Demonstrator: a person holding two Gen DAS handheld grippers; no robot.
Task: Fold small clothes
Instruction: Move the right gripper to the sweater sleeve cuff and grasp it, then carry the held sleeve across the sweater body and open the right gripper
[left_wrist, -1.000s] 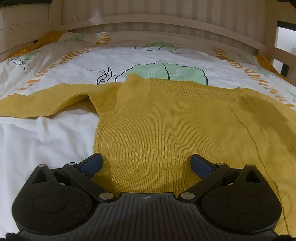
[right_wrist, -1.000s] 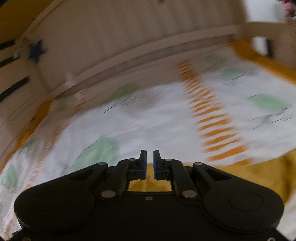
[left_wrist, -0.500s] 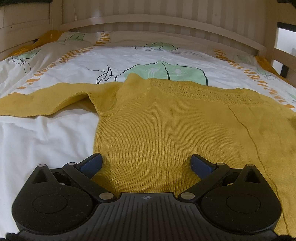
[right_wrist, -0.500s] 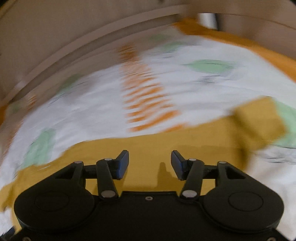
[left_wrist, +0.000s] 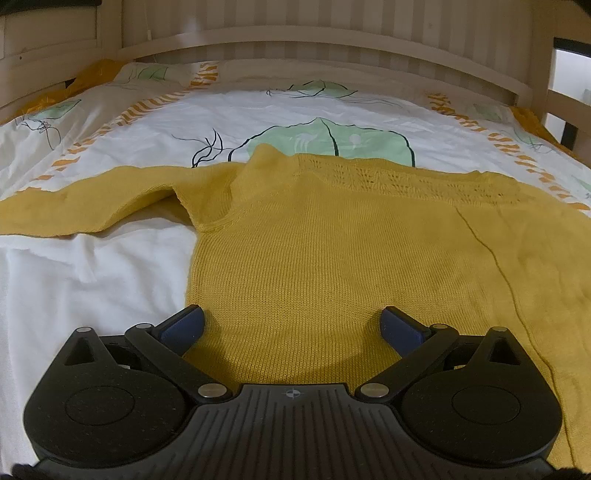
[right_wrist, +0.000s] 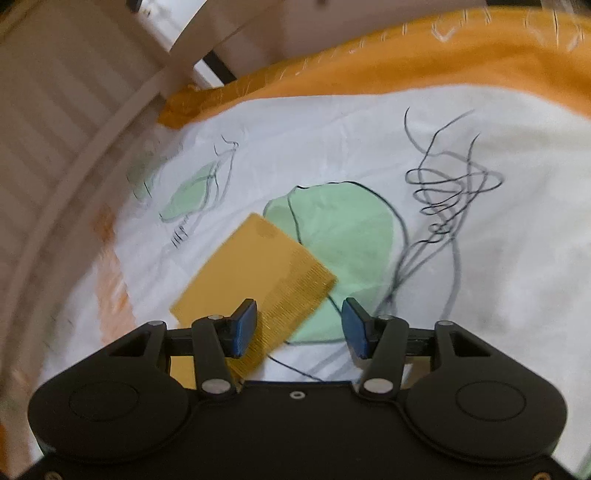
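Left gripper (left_wrist: 291, 325): nearest in left wrist view; black body, blue pads; jaws spread wide, clamped on nothing; poised over the lower body of the garment.
Left pads (left_wrist: 183, 326): one at the garment's side edge, the other over the knit; contact with the cloth not discernible.
Right gripper (right_wrist: 299, 326): nearest in right wrist view; black body, blue pads; jaws parted about halfway, nothing pinched; over the cuff end of a sleeve.
Right pads (right_wrist: 245, 325): one over the ribbed cuff, the other over bare duvet; whether touching, cannot tell.
Yellow knit sweater (left_wrist: 332, 251): task item; spread flat on the bed, body reaching from the near edge toward the middle; neckline with openwork band at its far side.
Left-side sleeve (left_wrist: 92, 199): stretched sideways toward the bed's left edge, slightly rumpled at the armpit.
Sleeve end (right_wrist: 255, 273): flat, lying diagonally near the bed's corner, partly over a green leaf print; ribbed cuff toward the gripper.
Duvet cover (left_wrist: 92, 280): white, with green leaves, black line drawing, orange dashed stripes; carries the sweater.
Orange blanket (right_wrist: 443, 62): along the bed's far edge in right wrist view, beyond the duvet.
Wooden bed rail (left_wrist: 332, 40): pale, curved, at the far end of the bed.
Striped wall (left_wrist: 332, 14): behind the rail, farthest.
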